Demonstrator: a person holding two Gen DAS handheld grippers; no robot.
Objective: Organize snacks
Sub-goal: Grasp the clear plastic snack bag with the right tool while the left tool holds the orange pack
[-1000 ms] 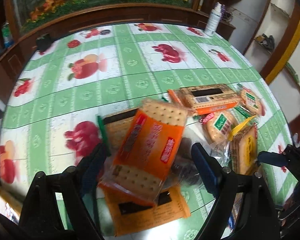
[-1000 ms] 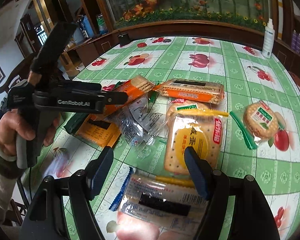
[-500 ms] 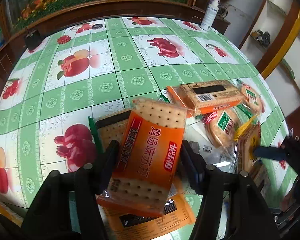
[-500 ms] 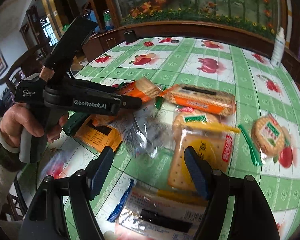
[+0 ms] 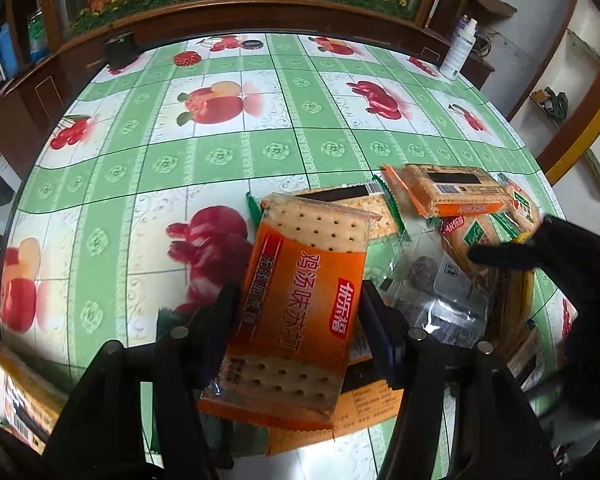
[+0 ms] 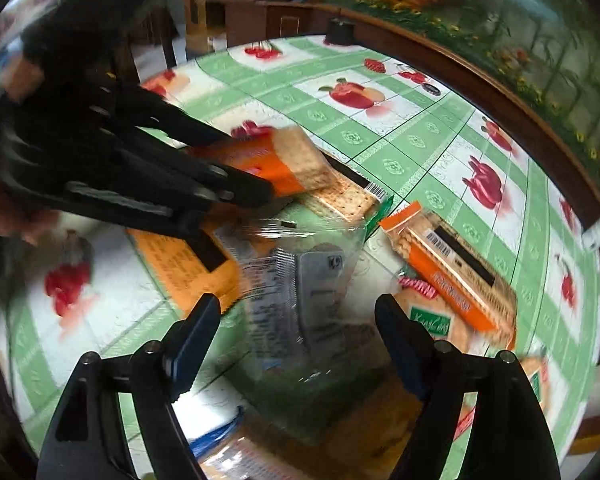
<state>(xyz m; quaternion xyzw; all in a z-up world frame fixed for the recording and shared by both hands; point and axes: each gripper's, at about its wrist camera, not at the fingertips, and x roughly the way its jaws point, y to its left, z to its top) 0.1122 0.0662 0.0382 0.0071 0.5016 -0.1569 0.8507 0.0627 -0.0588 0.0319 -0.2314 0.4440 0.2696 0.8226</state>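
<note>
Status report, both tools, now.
Left tool shut on orange cracker pack. Right tool open over clear wrapper. Loose packs crowd around.

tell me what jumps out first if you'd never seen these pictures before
The orange cracker packet clamped between the fingers of the left gripper fills the lower middle of the left wrist view, lifted above a heap of other snack packets. Behind it spreads the green checked tablecloth with red fruit prints. In the right wrist view, the right gripper stands open over a clear wrapper.
</note>
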